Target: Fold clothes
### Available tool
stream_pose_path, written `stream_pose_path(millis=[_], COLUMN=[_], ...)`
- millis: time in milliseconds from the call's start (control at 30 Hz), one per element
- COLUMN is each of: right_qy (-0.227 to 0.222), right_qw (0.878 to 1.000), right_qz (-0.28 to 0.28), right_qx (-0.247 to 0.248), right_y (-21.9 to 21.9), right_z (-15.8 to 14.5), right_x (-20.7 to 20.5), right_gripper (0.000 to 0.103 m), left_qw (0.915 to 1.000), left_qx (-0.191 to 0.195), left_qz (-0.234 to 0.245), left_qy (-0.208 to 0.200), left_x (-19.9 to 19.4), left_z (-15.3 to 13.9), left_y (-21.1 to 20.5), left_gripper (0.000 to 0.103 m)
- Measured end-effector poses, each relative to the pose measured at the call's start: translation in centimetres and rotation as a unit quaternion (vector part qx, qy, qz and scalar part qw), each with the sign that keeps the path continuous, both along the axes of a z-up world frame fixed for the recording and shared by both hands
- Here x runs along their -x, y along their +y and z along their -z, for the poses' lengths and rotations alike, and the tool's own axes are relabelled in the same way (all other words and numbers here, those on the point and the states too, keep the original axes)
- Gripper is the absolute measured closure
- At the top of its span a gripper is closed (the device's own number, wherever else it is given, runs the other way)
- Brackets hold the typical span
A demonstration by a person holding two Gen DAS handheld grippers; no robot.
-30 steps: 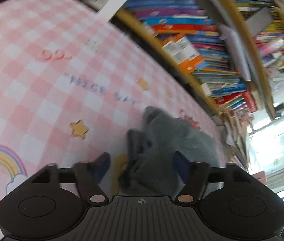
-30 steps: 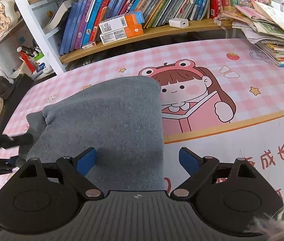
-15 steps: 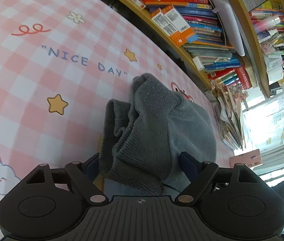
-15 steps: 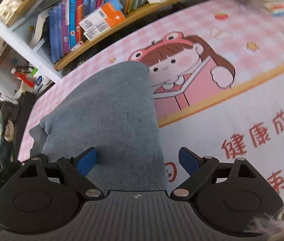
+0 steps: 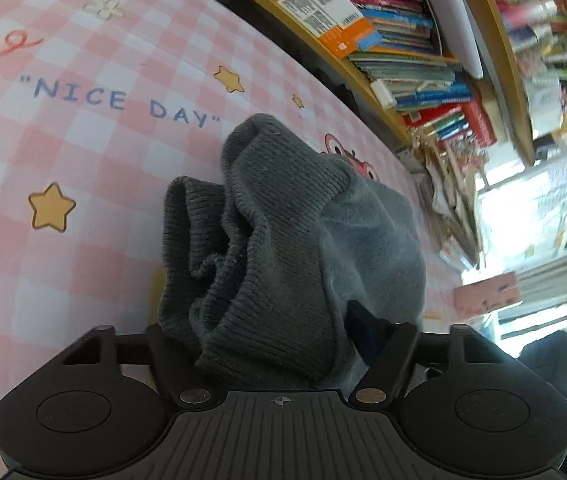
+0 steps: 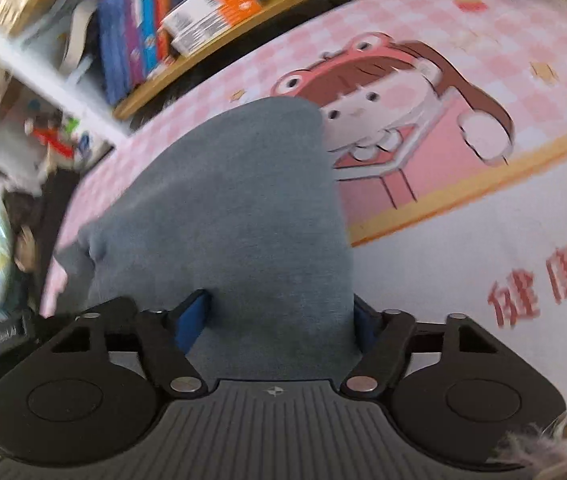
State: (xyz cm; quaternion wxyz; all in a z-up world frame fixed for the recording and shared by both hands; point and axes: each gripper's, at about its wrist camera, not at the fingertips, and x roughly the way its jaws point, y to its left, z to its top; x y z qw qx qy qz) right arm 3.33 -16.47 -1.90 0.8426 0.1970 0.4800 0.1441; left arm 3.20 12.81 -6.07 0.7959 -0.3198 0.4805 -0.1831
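Note:
A folded grey sweater point(image 5: 303, 216) lies on the pink checked table mat point(image 5: 63, 128). In the left wrist view its bunched ribbed hem and cuff fill the space between my left gripper's point(image 5: 271, 332) fingers, which close on that end. In the right wrist view the smooth folded body of the sweater point(image 6: 223, 208) runs away from me, and my right gripper point(image 6: 279, 320) has its blue pads point(image 6: 193, 320) pressed against the near end of the bundle. The left gripper's pads are mostly hidden by cloth.
A wooden bookshelf point(image 5: 383, 40) packed with books runs along the far edge of the table; it also shows in the right wrist view point(image 6: 187, 36). The mat carries a cartoon girl print point(image 6: 383, 112) and red lettering point(image 6: 543, 280) to the right of the sweater.
Both grippers have moved in onto the ends of the sweater and their fingers have closed from wide open onto the cloth. The right view has tilted and blurred.

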Motion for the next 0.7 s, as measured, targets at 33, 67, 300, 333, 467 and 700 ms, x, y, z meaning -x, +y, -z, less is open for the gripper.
stream_pose_path(millis=[33,67,300,333,467,700], right_qy=[-0.014,-0.028,-0.055,-0.048,-0.017,0.014], right_qw=[1.000,0.999,0.996,0.997,1.000,0.999], right_qz=[-0.010,-0.020,-0.049,-0.042,-0.010,0.003], right_qx=[0.012,0.025,0.050,0.042,0.011,-0.037], right_y=[0.4,0.8,1.6,1.3,-0.2,-0.8], right_z=[-0.4,-0.8,-1.6,-1.4,-0.4,0.8], right_x=[0.3,0.5,1.0,0.8,0.0,-0.6], right_gripper=[0.051,0.057,0.057,0.055,0.031,0.048], left_qw=[1.0000,0.9998,0.9992,0.9994,0.9994,1.0000], left_qx=[-0.004,-0.010,-0.028,-0.027,-0.032,0.000], left_qz=[0.001,0.003,0.007,0.005,0.006,-0.004], left_qy=[-0.007,-0.016,-0.028,-0.023,-0.011,0.002], left_x=[0.2,0.4,0.6,0.5,-0.1,0.0], left_z=[-0.3,-0.6,-1.2,-1.1,-0.8,0.2], left_y=[-0.1,-0.2,-0.1,0.0,0.1,0.5], left_gripper=[0.051,0.052,0.051,0.044,0.033,0.043])
